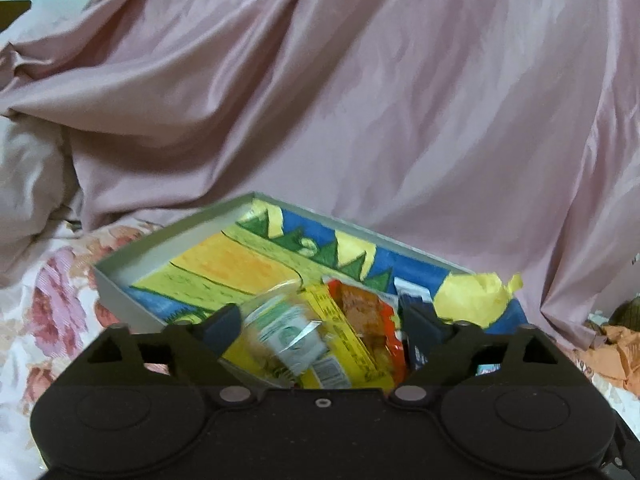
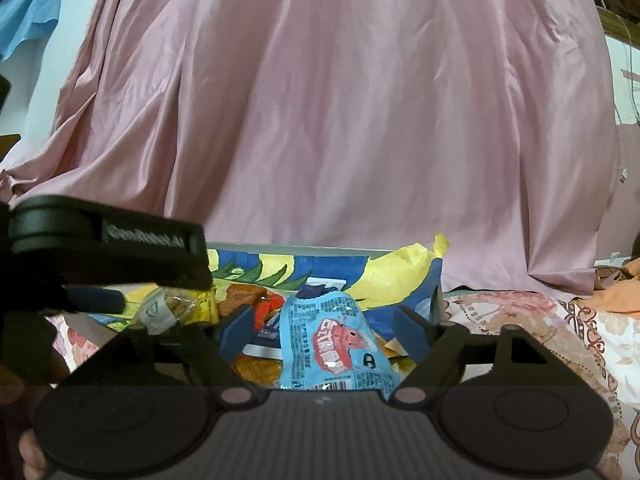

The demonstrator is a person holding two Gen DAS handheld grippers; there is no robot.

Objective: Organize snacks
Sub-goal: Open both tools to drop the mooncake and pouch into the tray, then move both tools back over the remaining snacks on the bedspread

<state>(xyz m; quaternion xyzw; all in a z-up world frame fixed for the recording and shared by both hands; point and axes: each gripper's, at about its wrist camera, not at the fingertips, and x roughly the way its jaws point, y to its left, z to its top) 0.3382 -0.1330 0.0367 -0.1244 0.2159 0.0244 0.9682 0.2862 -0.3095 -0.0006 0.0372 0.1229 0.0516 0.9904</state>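
A shallow grey box (image 1: 132, 254) with a bright yellow, green and blue lining lies on the bed; it also shows in the right wrist view (image 2: 288, 246). Several snack packets lie in its near end. My left gripper (image 1: 320, 322) is open above a clear packet with a white-green label (image 1: 286, 330) and a yellow-orange packet (image 1: 362, 320). My right gripper (image 2: 324, 326) is open with a light blue packet with a pink logo (image 2: 332, 344) between its fingers, not pinched. The left gripper's body (image 2: 108, 248) shows at the left of the right wrist view.
A large pink satin sheet (image 1: 360, 100) drapes behind the box. The bedspread is floral (image 1: 52, 300). Crumpled yellow paper (image 1: 476, 298) lies at the box's right end. Orange cloth (image 1: 608, 352) lies at the far right.
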